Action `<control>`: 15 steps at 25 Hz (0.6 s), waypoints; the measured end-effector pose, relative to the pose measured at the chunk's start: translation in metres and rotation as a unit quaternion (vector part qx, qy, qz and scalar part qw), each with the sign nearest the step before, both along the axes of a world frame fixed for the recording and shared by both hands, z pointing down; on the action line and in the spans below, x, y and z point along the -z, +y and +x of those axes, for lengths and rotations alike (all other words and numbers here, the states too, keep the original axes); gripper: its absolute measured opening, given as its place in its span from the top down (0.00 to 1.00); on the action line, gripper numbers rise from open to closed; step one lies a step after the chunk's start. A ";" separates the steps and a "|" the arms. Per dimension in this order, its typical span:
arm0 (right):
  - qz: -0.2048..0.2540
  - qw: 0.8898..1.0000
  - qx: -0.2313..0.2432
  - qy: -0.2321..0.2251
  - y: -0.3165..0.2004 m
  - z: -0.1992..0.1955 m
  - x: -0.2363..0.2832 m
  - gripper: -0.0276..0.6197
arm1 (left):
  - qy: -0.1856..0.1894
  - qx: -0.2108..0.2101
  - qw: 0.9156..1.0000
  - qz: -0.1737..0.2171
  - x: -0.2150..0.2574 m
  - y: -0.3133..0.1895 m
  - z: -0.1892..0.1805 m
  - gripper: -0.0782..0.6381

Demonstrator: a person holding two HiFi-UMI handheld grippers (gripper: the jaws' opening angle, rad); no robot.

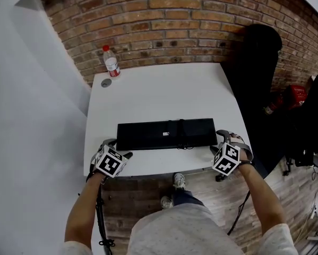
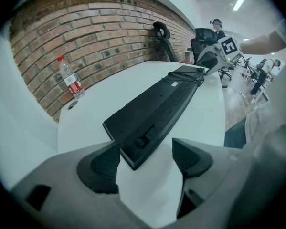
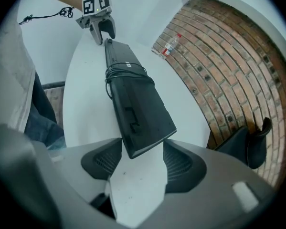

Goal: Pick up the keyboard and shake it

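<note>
**Q:** Currently, where is the keyboard (image 1: 166,134)?
**A:** It lies flat on the white table (image 1: 159,89), near the front edge, underside up.

**Q:** Claw status?
**A:** On the left gripper (image 1: 118,149) and the right gripper (image 1: 220,142) the jaws stand wide. Each pair has one keyboard end between it, unclamped.

**Q:** Progress?
**A:** The keyboard is not lifted. Clamping, lifting and shaking appear outstanding.

Bright, even indoor light, with strong fisheye warping and dark corners.
</note>
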State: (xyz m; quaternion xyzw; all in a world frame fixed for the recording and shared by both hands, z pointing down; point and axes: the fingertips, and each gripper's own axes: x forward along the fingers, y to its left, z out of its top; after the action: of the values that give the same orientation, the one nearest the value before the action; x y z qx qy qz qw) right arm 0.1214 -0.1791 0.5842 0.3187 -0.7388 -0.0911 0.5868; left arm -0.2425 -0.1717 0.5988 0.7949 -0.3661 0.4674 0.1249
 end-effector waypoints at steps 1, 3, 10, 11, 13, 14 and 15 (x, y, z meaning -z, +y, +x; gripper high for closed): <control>0.001 1.000 -0.007 -0.012 0.002 -0.001 0.002 0.53 | 0.005 0.003 1.000 0.003 0.002 0.001 0.001 0.42; 0.004 0.999 -0.024 -0.043 0.005 -0.007 0.008 0.55 | 0.021 0.008 1.000 0.014 0.009 0.002 0.004 0.42; 0.027 0.990 -0.065 -0.125 0.017 -0.031 0.036 0.60 | 0.058 0.034 0.997 0.043 0.037 0.013 0.020 0.51; 0.030 0.988 -0.069 -0.136 0.019 -0.035 0.040 0.61 | 0.065 0.037 0.996 0.049 0.041 0.014 0.022 0.52; 0.035 0.984 -0.080 -0.158 0.021 -0.043 0.050 0.62 | 0.084 0.045 0.994 0.061 0.051 0.015 0.028 0.54; 0.037 0.981 -0.085 -0.169 0.022 -0.047 0.054 0.64 | 0.095 0.050 0.992 0.067 0.056 0.016 0.032 0.55; 0.039 0.978 -0.091 -0.181 0.024 -0.050 0.059 0.65 | 0.106 0.055 0.990 0.075 0.063 0.018 0.035 0.58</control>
State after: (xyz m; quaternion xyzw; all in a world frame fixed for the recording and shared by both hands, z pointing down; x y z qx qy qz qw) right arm 0.0718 -0.1550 0.5255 0.4185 -0.7966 -0.0061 0.4361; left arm -0.2074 -0.1542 0.5358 0.8257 -0.4281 0.3438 0.1292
